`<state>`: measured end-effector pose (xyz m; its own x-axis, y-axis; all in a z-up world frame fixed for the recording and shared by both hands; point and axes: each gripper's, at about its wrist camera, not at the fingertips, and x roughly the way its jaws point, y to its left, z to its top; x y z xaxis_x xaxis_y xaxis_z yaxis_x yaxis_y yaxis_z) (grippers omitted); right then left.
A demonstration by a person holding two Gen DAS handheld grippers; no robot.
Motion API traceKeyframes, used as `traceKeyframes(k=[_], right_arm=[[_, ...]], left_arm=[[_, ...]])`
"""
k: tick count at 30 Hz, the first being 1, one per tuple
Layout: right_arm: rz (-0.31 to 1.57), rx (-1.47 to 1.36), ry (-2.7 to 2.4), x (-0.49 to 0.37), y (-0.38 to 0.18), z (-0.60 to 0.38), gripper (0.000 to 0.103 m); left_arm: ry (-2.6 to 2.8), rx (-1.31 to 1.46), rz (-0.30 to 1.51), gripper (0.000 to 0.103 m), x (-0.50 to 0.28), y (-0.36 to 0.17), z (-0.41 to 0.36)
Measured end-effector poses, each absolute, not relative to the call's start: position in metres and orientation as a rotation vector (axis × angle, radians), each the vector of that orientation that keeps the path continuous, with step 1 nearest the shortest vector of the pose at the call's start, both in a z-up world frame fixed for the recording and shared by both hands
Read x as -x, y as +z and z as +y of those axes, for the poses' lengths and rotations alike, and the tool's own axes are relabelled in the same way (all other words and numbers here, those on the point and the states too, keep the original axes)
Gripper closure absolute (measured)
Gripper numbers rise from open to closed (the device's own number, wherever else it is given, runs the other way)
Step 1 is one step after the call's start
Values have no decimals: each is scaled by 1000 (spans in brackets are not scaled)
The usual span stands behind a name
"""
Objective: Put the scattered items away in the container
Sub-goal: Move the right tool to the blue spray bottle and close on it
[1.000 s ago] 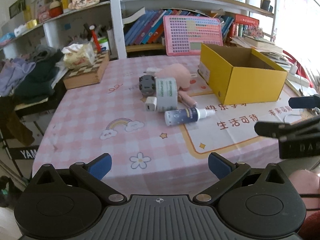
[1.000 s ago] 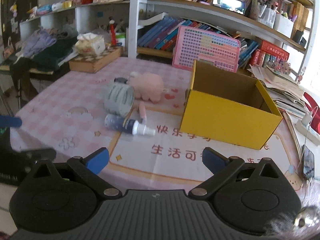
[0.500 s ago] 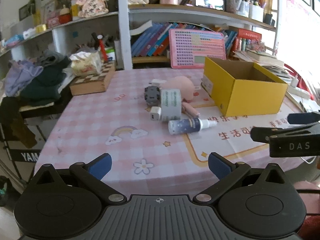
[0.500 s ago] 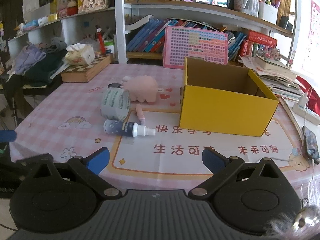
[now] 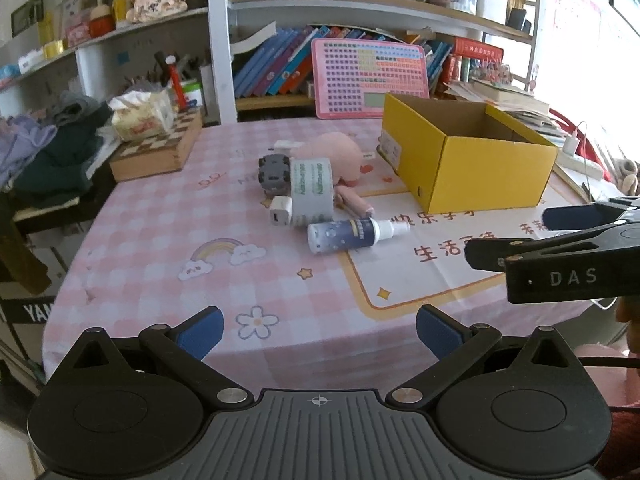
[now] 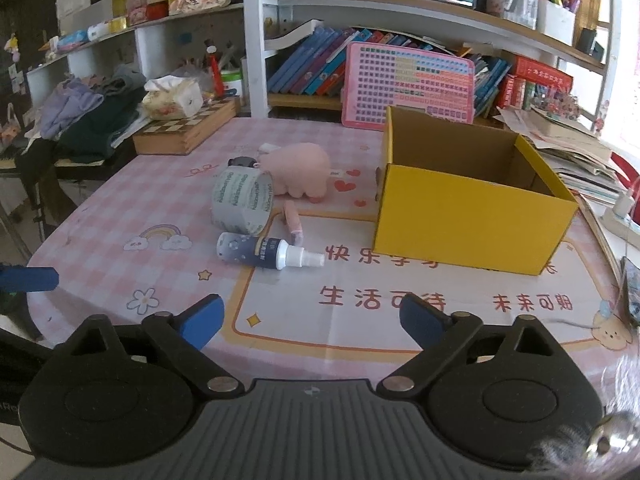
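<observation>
An open yellow cardboard box (image 5: 476,168) (image 6: 468,220) stands empty on the pink checked tablecloth. Left of it lie a pink plush toy (image 5: 332,156) (image 6: 300,170), a grey tape roll (image 5: 311,192) (image 6: 242,202), a dark spray bottle (image 5: 348,234) (image 6: 264,251), a pink tube (image 5: 354,205) (image 6: 293,220), a white charger (image 5: 280,211) and a small grey toy car (image 5: 273,174). My left gripper (image 5: 319,330) hangs open over the near table edge, nothing between its fingers. My right gripper (image 6: 312,318) is wide, its jaws closing slightly, nothing between them; it also shows at the right of the left wrist view (image 5: 520,236).
A wooden chessboard box (image 5: 158,152) with a tissue pack sits at the back left. A pink chart board (image 5: 370,76) leans against the bookshelf behind. Clothes pile at the far left. Papers and a power strip lie right of the box.
Both views have tilted and drawn back a little, so the table sits lower and farther. The right gripper's fingers have narrowed slightly. The items have not moved.
</observation>
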<state>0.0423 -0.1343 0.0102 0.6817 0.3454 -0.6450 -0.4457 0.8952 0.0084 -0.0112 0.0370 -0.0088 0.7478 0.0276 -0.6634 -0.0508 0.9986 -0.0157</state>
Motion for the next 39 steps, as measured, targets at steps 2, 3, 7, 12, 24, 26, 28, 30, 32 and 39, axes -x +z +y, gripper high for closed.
traceKeyframes(k=[2, 3, 7, 12, 24, 26, 28, 30, 32, 39], right_arm=[[690, 158, 464, -47, 10, -132, 9], [692, 159, 471, -50, 9, -130, 10], [714, 168, 508, -64, 4, -121, 10], [734, 201, 557, -82, -1, -108, 10], [733, 232, 611, -126, -4, -100, 19], [735, 236, 621, -133, -5, -99, 21], [743, 239, 634, -139, -7, -96, 22], [757, 242, 649, -146, -10, -94, 22], [771, 246, 663, -152, -12, -91, 24], [816, 260, 725, -170, -22, -76, 29]], left_arm=[[54, 39, 727, 0, 8, -10, 38], [62, 41, 729, 0, 7, -10, 39], [102, 61, 743, 0, 1, -12, 46], [145, 95, 761, 0, -10, -16, 56], [123, 104, 783, 2, -57, -27, 51], [116, 98, 783, 2, -63, -28, 48], [114, 90, 784, 2, -69, -29, 46], [115, 89, 789, 2, -74, -29, 46], [125, 92, 796, 2, -77, -30, 46], [262, 157, 802, 1, -79, -27, 67]])
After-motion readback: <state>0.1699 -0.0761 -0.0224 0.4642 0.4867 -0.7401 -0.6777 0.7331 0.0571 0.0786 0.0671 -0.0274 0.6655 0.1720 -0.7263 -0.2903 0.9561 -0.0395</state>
